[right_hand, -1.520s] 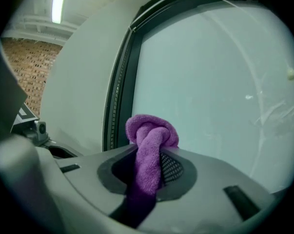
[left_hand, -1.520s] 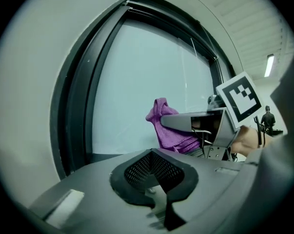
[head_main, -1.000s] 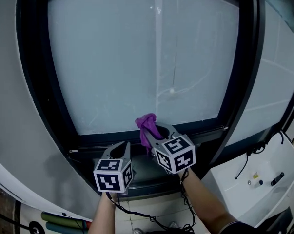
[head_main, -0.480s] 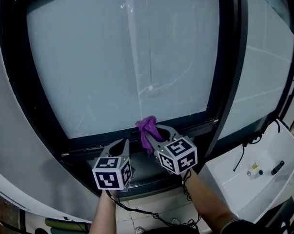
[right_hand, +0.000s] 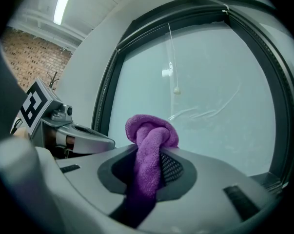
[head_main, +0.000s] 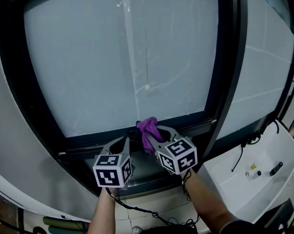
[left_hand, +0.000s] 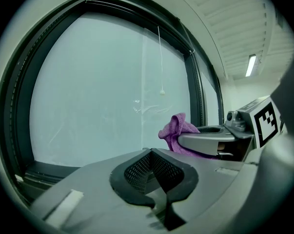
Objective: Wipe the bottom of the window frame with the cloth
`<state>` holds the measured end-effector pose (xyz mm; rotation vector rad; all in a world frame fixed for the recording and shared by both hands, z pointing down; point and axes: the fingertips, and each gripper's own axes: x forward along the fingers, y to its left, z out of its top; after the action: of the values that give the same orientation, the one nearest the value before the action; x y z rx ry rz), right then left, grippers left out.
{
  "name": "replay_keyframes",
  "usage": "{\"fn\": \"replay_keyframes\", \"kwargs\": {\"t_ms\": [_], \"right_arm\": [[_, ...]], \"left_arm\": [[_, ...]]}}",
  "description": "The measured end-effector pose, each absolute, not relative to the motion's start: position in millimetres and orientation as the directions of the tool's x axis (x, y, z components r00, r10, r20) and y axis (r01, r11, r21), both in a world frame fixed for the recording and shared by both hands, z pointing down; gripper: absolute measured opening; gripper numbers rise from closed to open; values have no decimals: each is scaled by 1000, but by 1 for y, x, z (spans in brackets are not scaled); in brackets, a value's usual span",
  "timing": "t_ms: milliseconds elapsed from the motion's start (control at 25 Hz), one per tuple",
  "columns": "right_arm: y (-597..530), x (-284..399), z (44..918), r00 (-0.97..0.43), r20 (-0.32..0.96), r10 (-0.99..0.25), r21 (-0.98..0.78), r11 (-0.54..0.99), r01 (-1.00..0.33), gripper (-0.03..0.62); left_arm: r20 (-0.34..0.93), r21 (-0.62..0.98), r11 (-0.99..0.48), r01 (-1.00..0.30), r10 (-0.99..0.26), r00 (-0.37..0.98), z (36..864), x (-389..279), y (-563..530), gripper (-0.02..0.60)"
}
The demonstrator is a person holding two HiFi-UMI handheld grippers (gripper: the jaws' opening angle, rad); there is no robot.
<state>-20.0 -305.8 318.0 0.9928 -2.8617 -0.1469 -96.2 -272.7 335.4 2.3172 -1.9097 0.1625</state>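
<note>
A purple cloth (head_main: 147,127) (right_hand: 149,147) is bunched between the jaws of my right gripper (head_main: 148,136) (right_hand: 149,165), which is shut on it. The cloth's top pokes out just in front of the glass, right above the black bottom rail of the window frame (head_main: 88,141). My left gripper (head_main: 124,144) (left_hand: 151,155) hangs close beside it on the left, shut with nothing in it, also near the bottom rail. From the left gripper view the cloth (left_hand: 177,130) and the right gripper (left_hand: 210,141) show at the right. Whether the cloth touches the rail is hidden.
A black upright post (head_main: 225,82) divides the pane from another at the right. A thin cord with a bead (head_main: 147,87) hangs before the glass. A white ledge (head_main: 244,179) with cables and small items lies at lower right. Grey wall (head_main: 10,145) flanks the left.
The view has swung so the window sits further left in it. Both grippers hold about the same spot by the bottom rail; the left one has edged slightly up toward it.
</note>
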Motion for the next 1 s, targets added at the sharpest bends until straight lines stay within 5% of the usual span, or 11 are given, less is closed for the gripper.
{"fn": "replay_keyframes", "kwargs": {"t_ms": [1000], "right_arm": [[-312, -17, 323, -777, 95, -623, 135, 781, -610, 94]], "left_arm": [[170, 39, -212, -977, -962, 215, 338, -84, -280, 3]]}}
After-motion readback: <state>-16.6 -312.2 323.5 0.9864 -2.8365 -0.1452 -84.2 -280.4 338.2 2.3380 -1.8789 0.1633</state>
